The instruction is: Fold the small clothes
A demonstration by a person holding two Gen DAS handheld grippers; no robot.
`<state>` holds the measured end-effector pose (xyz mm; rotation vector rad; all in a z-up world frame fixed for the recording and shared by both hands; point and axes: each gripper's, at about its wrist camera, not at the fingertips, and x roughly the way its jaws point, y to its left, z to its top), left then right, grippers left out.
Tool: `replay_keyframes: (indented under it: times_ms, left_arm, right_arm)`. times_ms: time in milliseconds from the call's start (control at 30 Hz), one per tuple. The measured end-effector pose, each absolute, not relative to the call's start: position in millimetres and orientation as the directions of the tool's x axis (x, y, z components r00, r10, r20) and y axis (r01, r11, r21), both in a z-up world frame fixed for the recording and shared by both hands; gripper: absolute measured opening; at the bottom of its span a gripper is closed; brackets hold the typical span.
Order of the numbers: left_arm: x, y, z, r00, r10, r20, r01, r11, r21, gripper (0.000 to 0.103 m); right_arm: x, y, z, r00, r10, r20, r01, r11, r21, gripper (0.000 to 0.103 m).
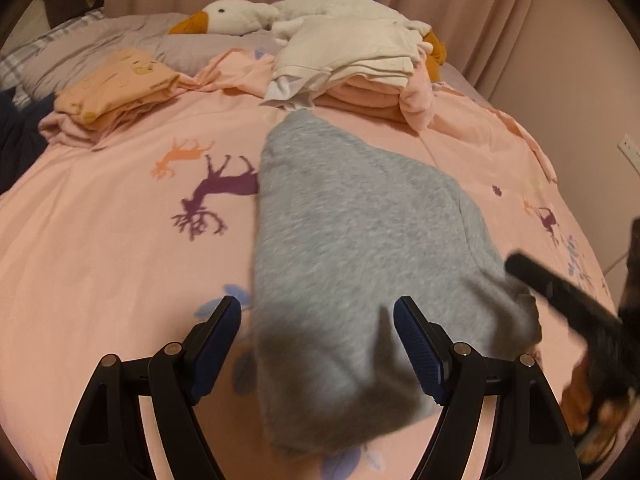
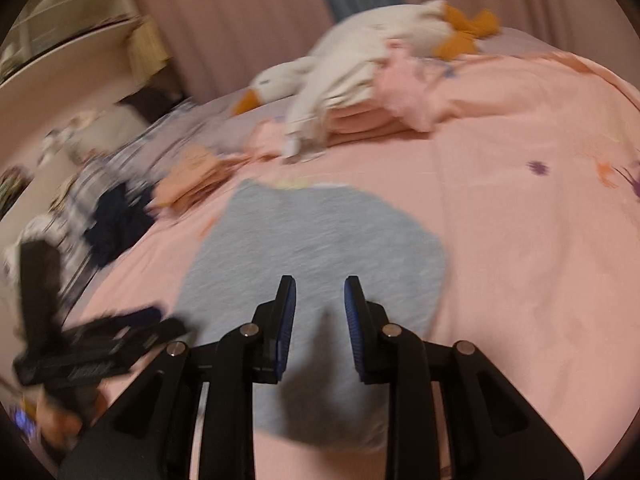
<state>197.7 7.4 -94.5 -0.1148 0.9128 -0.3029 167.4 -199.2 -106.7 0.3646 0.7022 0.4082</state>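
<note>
Right, here is how it looks from beside the bed.
Garment: a small grey fleecy piece (image 1: 352,248) lies flat in the middle of the pink bedspread (image 1: 100,264), folded long and narrow, one end toward the stacks, the other near the person.
Feel: I judge it soft, light and limp; it will sag and slide on itself, nothing fragile, but a pinch of the top layer alone would peel the fold open.
Where to hold: probably the two near corners, or the near edge through all layers, then lift and carry it over toward the far end.
Left tongs (image 1: 318,344): wide open, holding nothing, hovering over the near end of the garment, which shows between the pads.
Right tongs (image 2: 320,324): only narrowly parted, nothing gripped; the grey cloth shows beneath the gap, untouched as far as I can tell through the blur.
Finished stacks: an orange folded pile (image 1: 116,88) and a cream-on-pink pile (image 1: 352,68) sit farther back, near a plush goose (image 1: 240,16).
</note>
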Motion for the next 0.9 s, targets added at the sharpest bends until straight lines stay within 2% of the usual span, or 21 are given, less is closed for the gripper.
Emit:
replay_keyframes:
  times_ms: [100,300,533,800,900]
  left_arm:
    - [208.4,-2.1,-102.5,0.561,-0.289,-0.776,0.213,0.956,-0.202,0.079]
    - [219.0,-7.7,-114.5,0.538,-0.260,-0.802,0.222,0.961,-0.163,0.079]
    - [227.4,-6.5,-109.9,0.537,-0.275,-0.797,0.224,0.958,-0.180,0.079]
    - [250.0,-13.1,-103.4,0.574,-0.260,-0.777,0.221,0.962,-0.159,0.079]
    - [258.2,-17.5,-107.8,0.562,-0.239,-0.792,0.225,0.965,-0.131,0.079]
  right_arm:
    - [156.7,-179.7,-109.5,0.654,0.500,-0.568,-0.316,0.862,0.396,0.026]
    - [153.6,-164.3,-140.2,0.574,0.465,-0.674,-0.311,0.885,0.346,0.022]
    - [145.4,-166.6,-139.7,0.575,0.477,-0.665,-0.327,0.879,0.348,0.022]
    - [150.3,-185.8,-119.5,0.631,0.505,-0.588,-0.315,0.860,0.401,0.026]
    - [162.9,-186.7,-126.5,0.622,0.473,-0.624,-0.276,0.878,0.390,0.024]
